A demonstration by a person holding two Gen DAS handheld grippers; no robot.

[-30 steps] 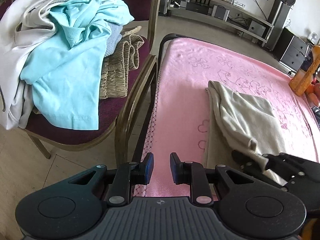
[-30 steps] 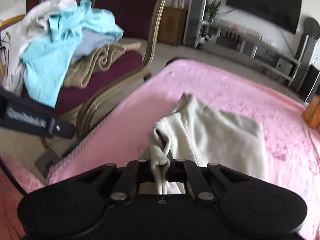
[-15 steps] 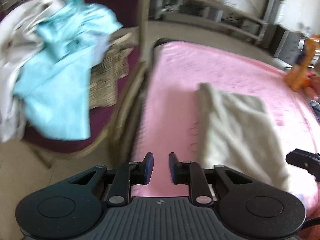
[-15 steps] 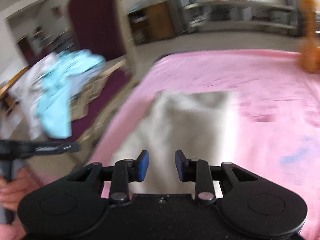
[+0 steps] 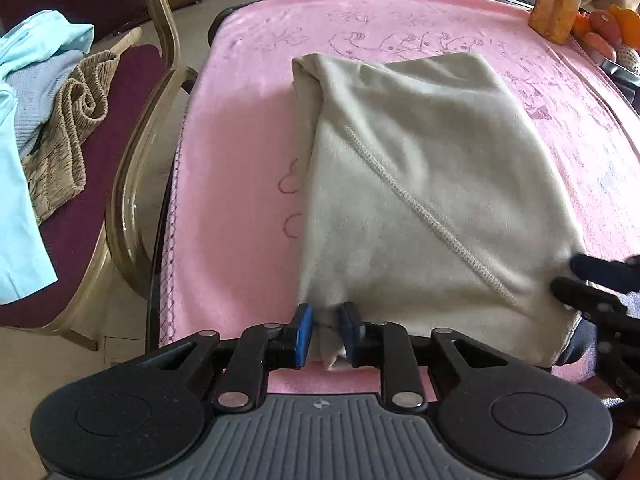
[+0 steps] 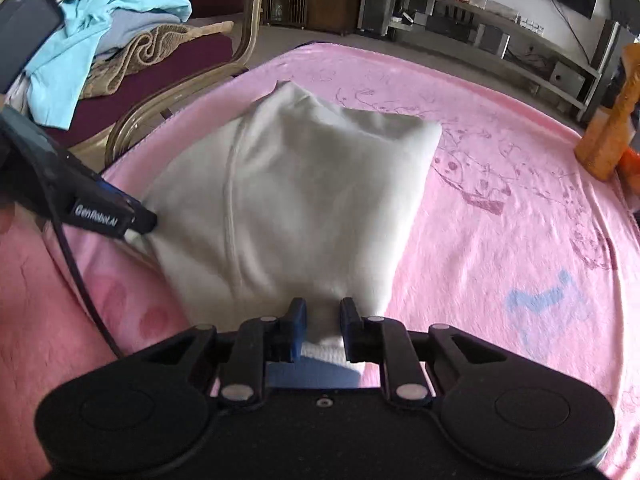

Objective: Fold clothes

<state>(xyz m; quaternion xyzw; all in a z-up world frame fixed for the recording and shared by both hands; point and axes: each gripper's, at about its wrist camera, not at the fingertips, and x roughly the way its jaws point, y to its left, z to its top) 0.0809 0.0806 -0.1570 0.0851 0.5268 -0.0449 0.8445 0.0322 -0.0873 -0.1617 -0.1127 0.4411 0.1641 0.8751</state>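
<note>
A folded cream garment lies on the pink blanket; it also shows in the right wrist view. My left gripper is open, its jaws either side of the garment's near left corner. My right gripper is open, its jaws either side of the garment's near right edge. The left gripper also shows in the right wrist view at the cloth's left corner. The right gripper shows in the left wrist view at the right corner.
A maroon chair stands left of the table, piled with a light blue shirt, a tan knit and other clothes. An orange bottle and fruit sit at the far right. A TV stand is behind.
The right gripper let go of the cloth it pinched a second ago. Both grippers moved forward to the garment's near edge, with fabric now between their open jaws.
</note>
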